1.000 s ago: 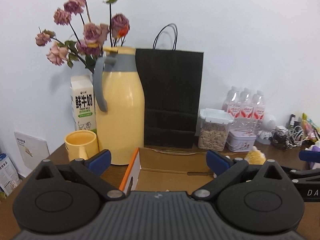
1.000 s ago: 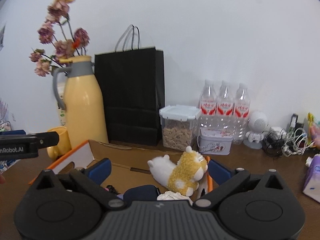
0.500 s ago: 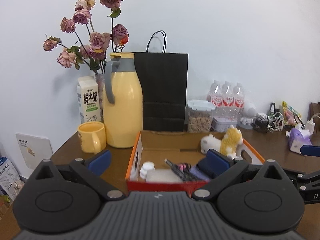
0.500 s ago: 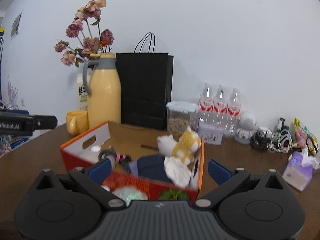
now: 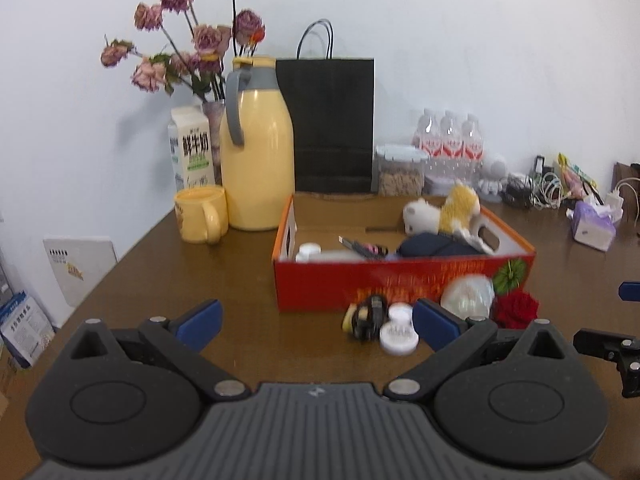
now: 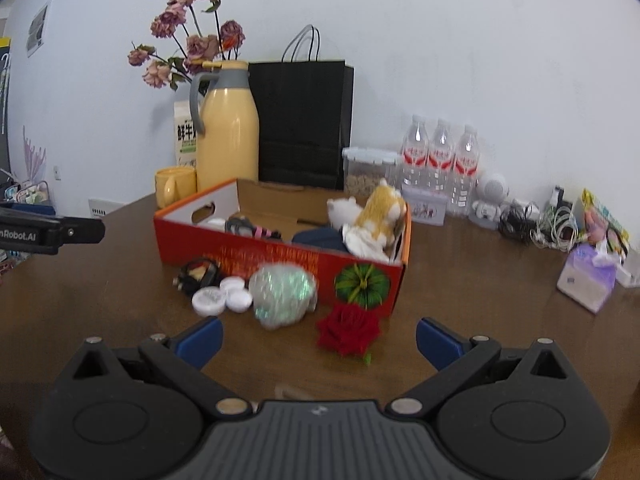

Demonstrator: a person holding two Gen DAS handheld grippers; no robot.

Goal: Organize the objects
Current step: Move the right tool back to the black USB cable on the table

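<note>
Both grippers are spread wide and holding nothing. The left hand-held gripper (image 5: 316, 322) hovers over the brown counter (image 5: 240, 280) with its blue fingertips (image 5: 200, 318) well apart, touching nothing. Same for the right hand-held gripper (image 6: 319, 338): released, empty, with the red rose (image 6: 348, 330) lying on the counter just ahead between its fingers.

The red cardboard box (image 5: 400, 280) sits mid-counter. Inside: a white and yellow plush toy (image 5: 444, 210), a dark blue bundle (image 5: 436, 246), a white bottle cap (image 5: 310, 249) and something black and pink I can't make out. Loose items right in front of the box: one black and yellow thing (image 6: 198, 274) (too blurry to name), three white round lids (image 6: 222, 296), one bubble-wrapped ball (image 6: 284, 290) and the one rose.

Readable writing: the milk carton (image 5: 192, 146) has big Chinese characters, 鲜牛奶. The left gripper's arm poking into the right view reads "nRobot.AI" (image 6: 24, 236), cut off at the edge. The water bottle labels are red and white but too small to read.

Along the back wall: one yellow thermos jug (image 5: 256, 148), one yellow mug (image 5: 200, 214), one black paper bag (image 5: 332, 124), dried pink flowers (image 5: 192, 44), one clear food container (image 5: 400, 170), three water bottles (image 6: 440, 156), a small tin (image 6: 426, 208), a little white robot figure (image 6: 490, 198), a tangle of cables (image 6: 540, 224) and a purple tissue pack (image 6: 586, 278).
</note>
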